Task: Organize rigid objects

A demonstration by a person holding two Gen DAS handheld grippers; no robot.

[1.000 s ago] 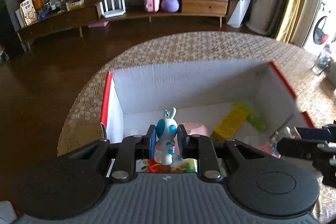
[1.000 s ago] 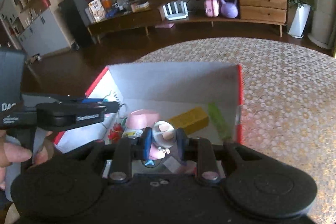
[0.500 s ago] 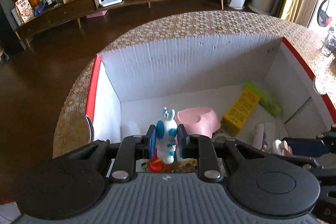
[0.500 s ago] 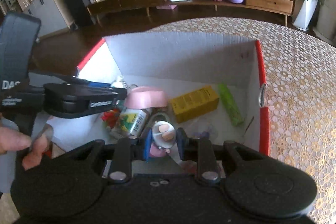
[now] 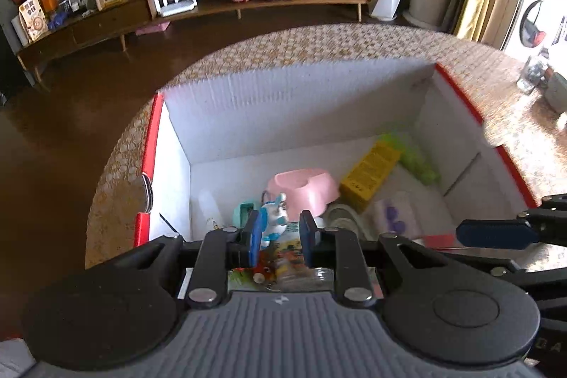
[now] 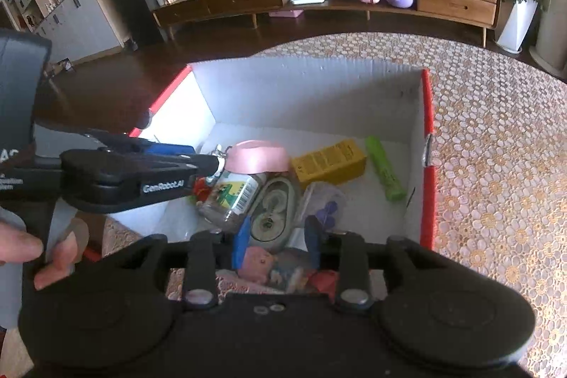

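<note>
Clock read from the near rim of the box, 12 at its far wall.

- White cardboard box [image 5: 283, 101], red outside, sits on the desk [image 6: 496, 165], which has a gold flower-patterned cloth. Both grippers reach in over the near rim, pointing steeply down.
- Left gripper [image 5: 280, 229]: works at about 9 o'clock. A small white-and-blue rabbit figure [image 5: 274, 220] sits between its blue pads, tilted, head toward 1 o'clock, leaning on the left-side pad. Cannot tell whether the other pad presses on it, so cannot tell if it is clamped or loose. A person's fingers [image 6: 39, 250] wrap the handle.
- Right gripper [image 6: 277, 232]: at 6 o'clock, jaws apart and just been opening. A small pink doll [image 6: 262, 263] lies on its side low between the fingers, just inside the near wall. The pads do not look to be pinching it.
- Already on the box floor:
  - pink bowl [image 5: 303, 188] at about 11, just beyond the rabbit;
  - yellow carton [image 5: 370, 172] at 1, lying flat, touching the bowl's side;
  - green tube [image 6: 384, 169] at 2, alongside the right-hand wall;
  - clear jar with a printed label [image 6: 230, 197] on its side at 9, under the left gripper;
  - oval grey-green item [image 6: 274, 208] in the middle, beside the jar;
  - clear packet with purple marks [image 6: 326, 204] at 4;
  - a teal piece [image 5: 244, 211] near the left wall, too blurred to name.
</note>
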